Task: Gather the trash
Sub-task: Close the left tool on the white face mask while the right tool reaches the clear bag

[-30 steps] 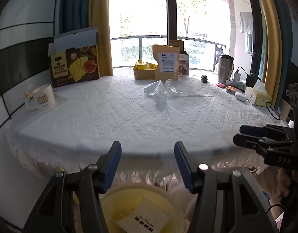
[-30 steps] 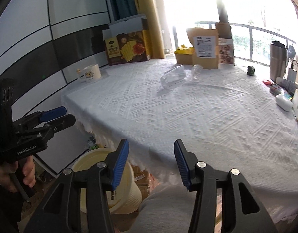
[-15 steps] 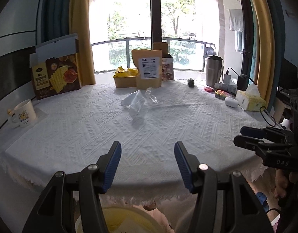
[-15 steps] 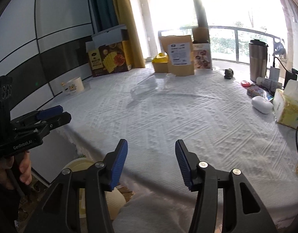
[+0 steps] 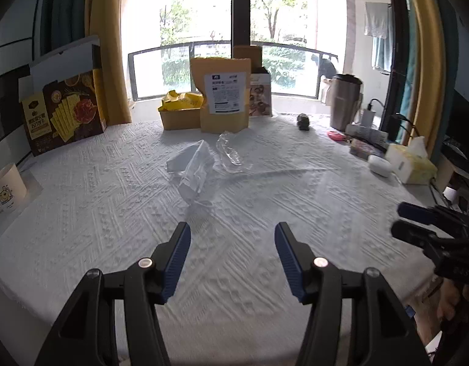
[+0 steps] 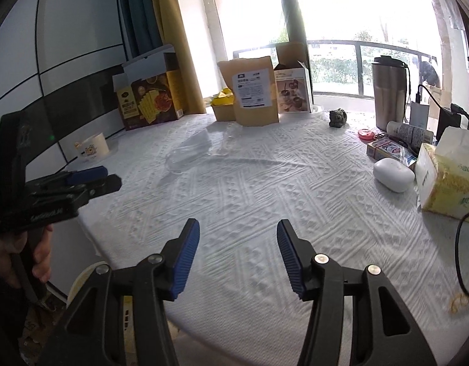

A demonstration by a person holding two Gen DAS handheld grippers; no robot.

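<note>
Plastic wrappers (image 5: 200, 164) lie just before kraft pouch (image 5: 224, 97), well ahead of both jaws. Left gripper (image 5: 232, 253) and right gripper (image 6: 238, 250) are spread wide, empty.

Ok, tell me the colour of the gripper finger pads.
Blue, ribbed pads on black arms; clearest in the left wrist view.

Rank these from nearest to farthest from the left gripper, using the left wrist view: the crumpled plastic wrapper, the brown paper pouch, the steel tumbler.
From the left gripper:
1. Crumpled plastic wrapper, mid-table, just ahead.
2. Brown paper pouch, back centre.
3. Steel tumbler, far right, by the window.
</note>
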